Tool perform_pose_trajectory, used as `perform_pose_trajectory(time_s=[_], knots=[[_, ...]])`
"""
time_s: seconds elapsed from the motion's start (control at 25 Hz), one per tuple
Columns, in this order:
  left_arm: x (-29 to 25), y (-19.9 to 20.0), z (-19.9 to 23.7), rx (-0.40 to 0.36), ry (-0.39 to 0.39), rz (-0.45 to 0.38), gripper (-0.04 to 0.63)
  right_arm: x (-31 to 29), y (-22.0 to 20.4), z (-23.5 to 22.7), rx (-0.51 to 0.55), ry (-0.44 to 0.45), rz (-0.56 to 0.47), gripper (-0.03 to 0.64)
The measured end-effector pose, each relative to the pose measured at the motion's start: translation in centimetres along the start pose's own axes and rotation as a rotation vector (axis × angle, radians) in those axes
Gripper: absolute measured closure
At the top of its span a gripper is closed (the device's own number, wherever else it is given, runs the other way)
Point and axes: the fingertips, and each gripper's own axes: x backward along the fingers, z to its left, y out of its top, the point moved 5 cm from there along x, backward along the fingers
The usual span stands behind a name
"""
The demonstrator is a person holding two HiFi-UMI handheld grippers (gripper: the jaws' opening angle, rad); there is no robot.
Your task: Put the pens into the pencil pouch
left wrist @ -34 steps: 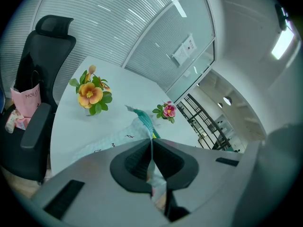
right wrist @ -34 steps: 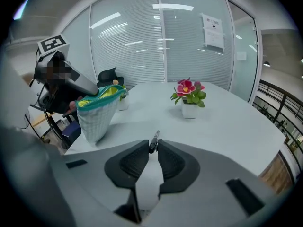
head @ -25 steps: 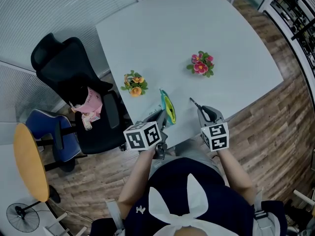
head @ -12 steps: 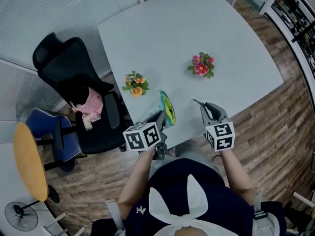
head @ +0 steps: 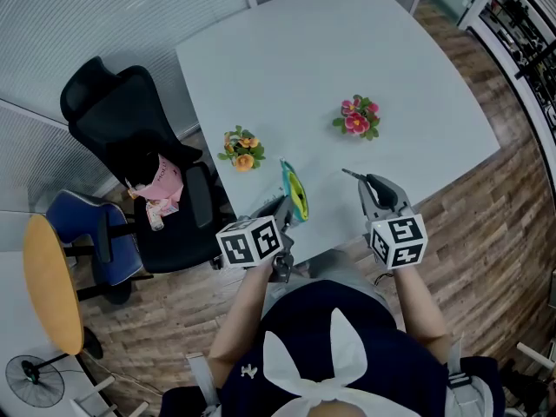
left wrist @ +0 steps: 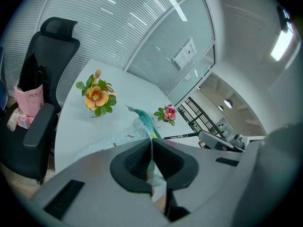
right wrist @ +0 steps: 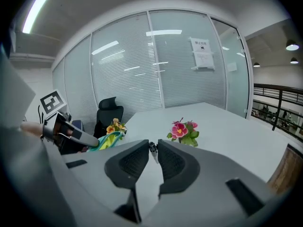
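Observation:
A light teal pencil pouch [head: 296, 190] with a yellow-green lining stands on edge near the table's front edge. My left gripper [head: 285, 205] is shut on its near end, and the fabric [left wrist: 142, 124] shows pinched between the jaws. My right gripper [head: 369, 184] is shut on a black pen [head: 352, 176], holding it just above the table to the right of the pouch, tip pointing away to the left. In the right gripper view the pen's end [right wrist: 151, 148] sits between the pads, with the pouch [right wrist: 106, 140] off to the left.
On the pale table [head: 304, 50] stand a small orange flower pot [head: 241, 148] behind the pouch and a pink flower pot [head: 357, 117] behind the pen. A black office chair [head: 122, 137] with a pink bag [head: 161, 181] stands at the table's left edge.
My right gripper has risen with the pen and drifted slightly right. The left gripper and the pouch have stayed where they were.

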Motion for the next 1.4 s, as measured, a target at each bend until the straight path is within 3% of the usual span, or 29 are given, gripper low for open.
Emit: perform_pose_trajectory(time_s=[0.76, 1.4], knots=[[0.3, 0.0, -0.1, -0.015, 0.009, -0.012, 0.566, 2.4, 4.2, 1.0, -0.031, 0.082, -0.103, 0.552], [0.7, -0.2, -0.2, 0.000, 0.014, -0.028, 0.566, 3.5, 7.6, 4.0, -0.022, 0.224, -0.195, 0.552]])
